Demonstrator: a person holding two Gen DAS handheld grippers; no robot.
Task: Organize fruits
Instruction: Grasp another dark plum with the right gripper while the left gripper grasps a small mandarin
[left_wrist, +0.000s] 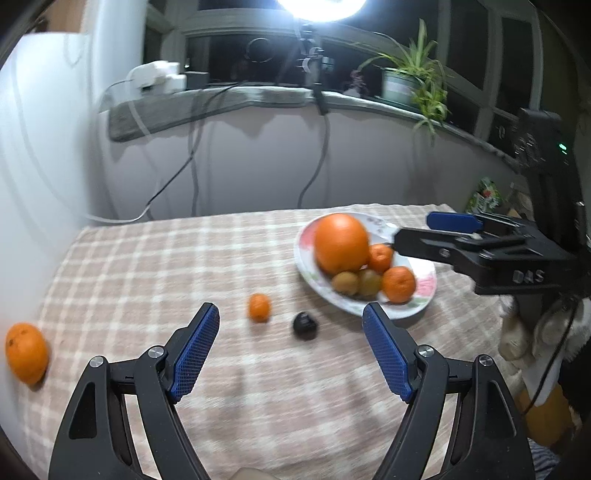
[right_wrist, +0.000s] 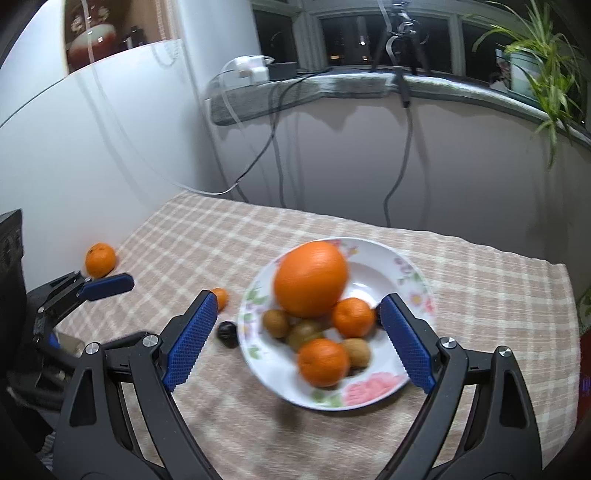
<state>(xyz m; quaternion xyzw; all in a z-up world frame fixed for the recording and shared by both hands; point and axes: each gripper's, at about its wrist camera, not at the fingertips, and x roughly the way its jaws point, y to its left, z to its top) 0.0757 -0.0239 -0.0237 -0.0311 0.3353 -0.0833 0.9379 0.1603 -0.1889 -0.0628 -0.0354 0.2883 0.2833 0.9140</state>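
- Fruits sit mostly in the floral plate (right_wrist: 373, 391) on the checked cloth of the tabletop (right_wrist: 480, 280): a big orange (right_wrist: 311, 278) on top, two mandarins (right_wrist: 352, 317) and three kiwis (right_wrist: 276, 322) beside and below it.
- Three pieces lie loose on the cloth: a small mandarin (left_wrist: 259, 307), a dark fruit (left_wrist: 305, 325) just off the plate's rim, and a larger orange-coloured one (left_wrist: 26, 352) well apart by the wall.
- Left tool (left_wrist: 290, 350) hangs above the cloth, blue pads spread wide, gripping nothing; the small mandarin and dark fruit lie just ahead of its tips.
- Right tool (right_wrist: 297, 338) hovers over the plate, pads wide apart and empty, the fruit pile showing between them.
- Everything's a touch motion-blurred in both views.
- A potted plant (left_wrist: 413, 79) stands on the windowsill (left_wrist: 258, 98) behind.
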